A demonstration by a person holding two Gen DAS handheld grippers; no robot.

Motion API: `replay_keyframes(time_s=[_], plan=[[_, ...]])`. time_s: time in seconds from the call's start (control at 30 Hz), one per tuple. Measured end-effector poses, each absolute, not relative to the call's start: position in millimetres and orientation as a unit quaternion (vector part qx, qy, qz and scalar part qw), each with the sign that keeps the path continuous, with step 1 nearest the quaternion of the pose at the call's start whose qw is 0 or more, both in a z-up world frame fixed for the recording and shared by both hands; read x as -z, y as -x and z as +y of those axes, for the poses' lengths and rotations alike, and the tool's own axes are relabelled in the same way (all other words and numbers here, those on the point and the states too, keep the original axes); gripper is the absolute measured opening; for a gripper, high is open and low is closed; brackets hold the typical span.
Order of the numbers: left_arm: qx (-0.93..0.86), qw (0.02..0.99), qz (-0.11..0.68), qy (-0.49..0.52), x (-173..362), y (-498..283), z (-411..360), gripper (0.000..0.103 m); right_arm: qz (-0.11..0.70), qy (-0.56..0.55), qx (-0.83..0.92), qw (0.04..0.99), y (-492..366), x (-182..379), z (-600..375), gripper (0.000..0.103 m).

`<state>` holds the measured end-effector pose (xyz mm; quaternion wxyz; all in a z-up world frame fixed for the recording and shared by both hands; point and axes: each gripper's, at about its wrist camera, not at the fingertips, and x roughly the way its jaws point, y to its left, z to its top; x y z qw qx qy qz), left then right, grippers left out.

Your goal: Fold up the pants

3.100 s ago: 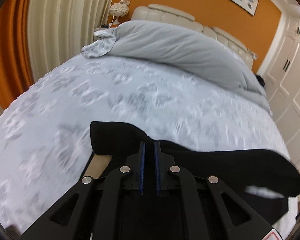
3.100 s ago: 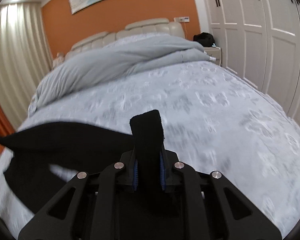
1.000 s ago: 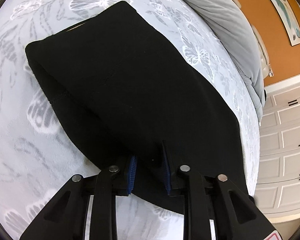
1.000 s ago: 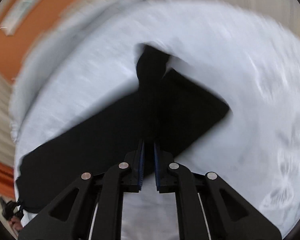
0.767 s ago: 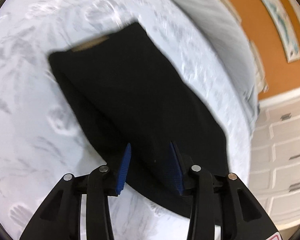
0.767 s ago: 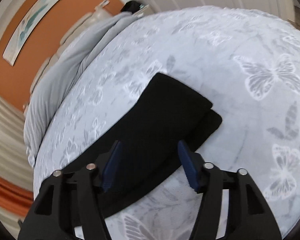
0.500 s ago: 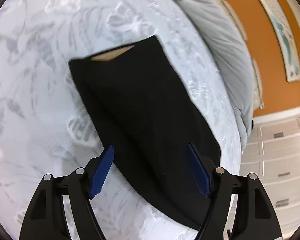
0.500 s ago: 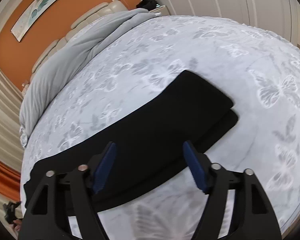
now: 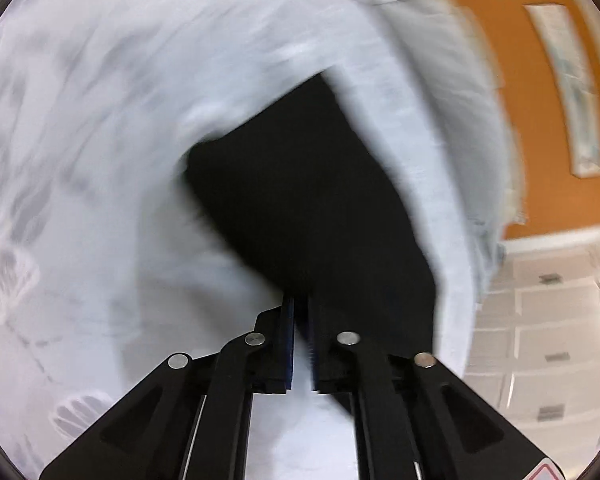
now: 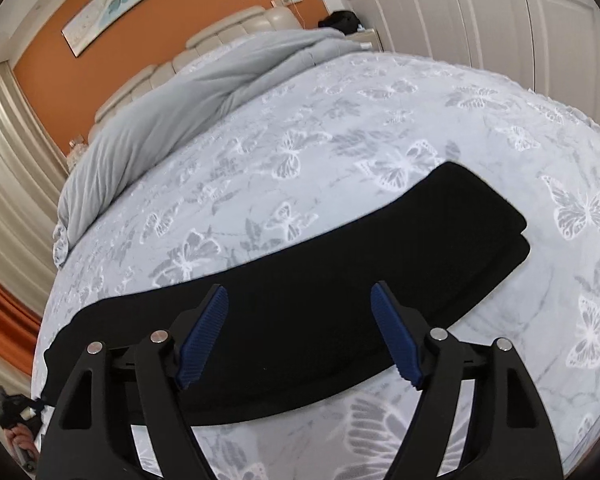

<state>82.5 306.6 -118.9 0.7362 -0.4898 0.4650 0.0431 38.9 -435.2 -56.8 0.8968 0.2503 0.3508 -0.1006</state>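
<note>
Pinching pants [image 9: 312, 200] edge w/ left gripper [image 9: 301, 312], jaws narrow; right gripper [image 10: 300, 320] jaws wide above.

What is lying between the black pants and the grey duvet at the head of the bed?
In the right wrist view, only bare butterfly-print bedspread separates the pants from the grey duvet; nothing else lies there.

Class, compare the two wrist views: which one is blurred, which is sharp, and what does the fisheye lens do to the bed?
Left wrist view: heavy motion blur smears the black pants and bedspread. Right wrist view: sharp, the butterfly print crisp, the pants well defined between the open right gripper. Both views: the fisheye bulges the flat bed into a dome, with dark corners.
</note>
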Motion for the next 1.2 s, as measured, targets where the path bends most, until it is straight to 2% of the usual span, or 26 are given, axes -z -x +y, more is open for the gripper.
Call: replay_keyframes(time_s=[0.03,0.1,0.17,0.2,0.4,0.43,0.47,0.5,0.63,0.7,0.77,0.87,0.93,1.07,1.2], plan=[[-0.052,0.731,0.475,0.486,126.0,-84.4,305.9,0.026,0.357,-0.253,0.101,0.893,-40.9,59.7,-435.3,0.072],[-0.073,0.745,0.469,0.468,120.3,-83.2,302.2,0.037,0.363,-0.257,0.094,0.891,-42.3,61.4,-433.1,0.072],[-0.090,0.769,0.442,0.453,106.0,-78.1,298.5,0.081,0.366,-0.252,0.091,0.891,-42.0,61.0,-429.0,0.075],[-0.097,0.774,0.431,0.454,102.6,-76.5,297.9,0.087,0.368,-0.248,0.090,0.892,-42.2,61.2,-426.6,0.079],[-0.071,0.731,0.435,0.521,131.8,-110.6,299.1,0.091,0.392,-0.246,0.060,0.885,-39.1,69.3,-407.3,0.080],[-0.071,0.746,0.428,0.505,125.8,-114.5,296.9,0.089,0.398,-0.251,0.047,0.881,-37.5,71.5,-402.3,0.080],[-0.064,0.758,0.418,0.497,122.7,-115.3,296.5,0.043,0.403,-0.255,0.034,0.879,-35.2,73.7,-396.3,0.080],[-0.059,0.765,0.420,0.484,120.0,-117.4,296.3,0.018,0.405,-0.254,0.027,0.878,-33.8,75.0,-392.1,0.082],[-0.008,0.754,0.376,0.539,81.6,-87.8,308.4,0.013,0.409,-0.214,0.030,0.887,-28.9,73.2,-377.3,0.082],[0.001,0.778,0.356,0.517,49.7,-59.0,310.7,0.011,0.399,-0.208,0.035,0.892,-23.2,66.1,-382.1,0.083],[-0.014,0.797,0.363,0.482,41.0,-48.7,315.7,0.010,0.390,-0.211,0.045,0.895,-16.2,61.6,-394.5,0.089],[-0.057,0.762,0.423,0.487,82.7,-64.5,323.6,0.010,0.434,-0.195,0.091,0.875,-20.5,78.6,-416.8,0.090],[-0.067,0.751,0.435,0.493,98.6,-73.4,327.3,0.010,0.455,-0.232,0.108,0.853,-21.1,95.0,-438.3,0.090],[-0.061,0.756,0.425,0.495,97.7,-78.6,331.6,0.011,0.462,-0.345,0.081,0.813,-22.4,121.0,-476.7,0.090],[-0.069,0.746,0.429,0.504,103.7,-80.8,332.2,0.011,0.449,-0.399,0.079,0.796,-33.6,142.0,-492.0,0.092]])
